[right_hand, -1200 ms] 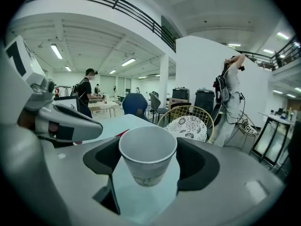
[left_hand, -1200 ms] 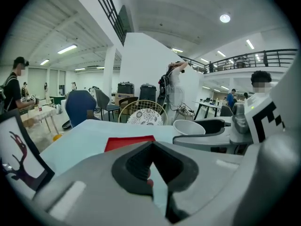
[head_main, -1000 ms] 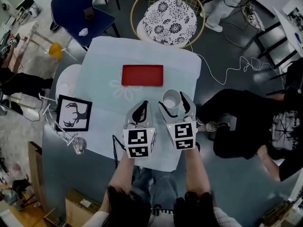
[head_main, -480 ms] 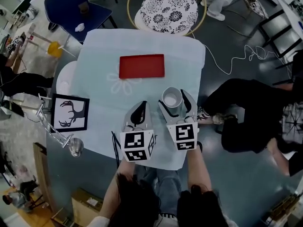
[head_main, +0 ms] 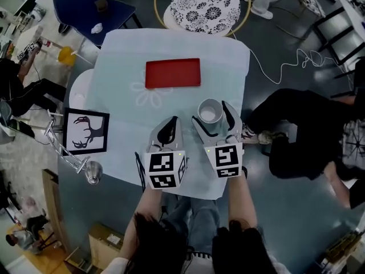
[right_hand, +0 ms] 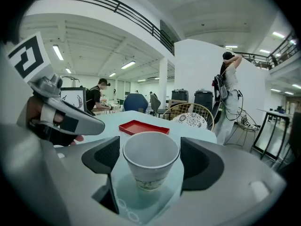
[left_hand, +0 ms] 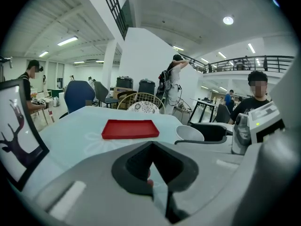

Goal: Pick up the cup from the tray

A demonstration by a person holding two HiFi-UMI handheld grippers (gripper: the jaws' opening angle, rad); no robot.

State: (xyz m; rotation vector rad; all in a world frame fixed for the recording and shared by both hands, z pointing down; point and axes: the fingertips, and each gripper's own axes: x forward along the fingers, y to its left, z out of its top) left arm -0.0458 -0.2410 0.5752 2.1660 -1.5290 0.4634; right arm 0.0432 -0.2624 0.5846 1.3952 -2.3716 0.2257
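A white paper cup [head_main: 210,112] stands clear of the red tray [head_main: 173,73], to the tray's near right over the pale blue table [head_main: 122,104]. My right gripper [head_main: 212,115] is shut on the cup, one jaw against each side near the rim. In the right gripper view the cup [right_hand: 150,169] sits upright between the dark pads of the right gripper [right_hand: 151,158], with the empty tray [right_hand: 143,127] behind it. I cannot tell whether its base touches the table. My left gripper [head_main: 170,128] is shut and empty beside it, and the left gripper [left_hand: 151,145] shows its jaws meeting.
A framed deer picture [head_main: 85,132] lies at the table's left edge, with a metal stand and glass [head_main: 93,172] near it. A round patterned chair [head_main: 205,5] and a blue chair [head_main: 85,4] stand beyond the far edge. A seated person [head_main: 308,133] is close on the right.
The right gripper with the cup has drawn a little farther from the tray, toward the near right. The left gripper stays shut alongside it.
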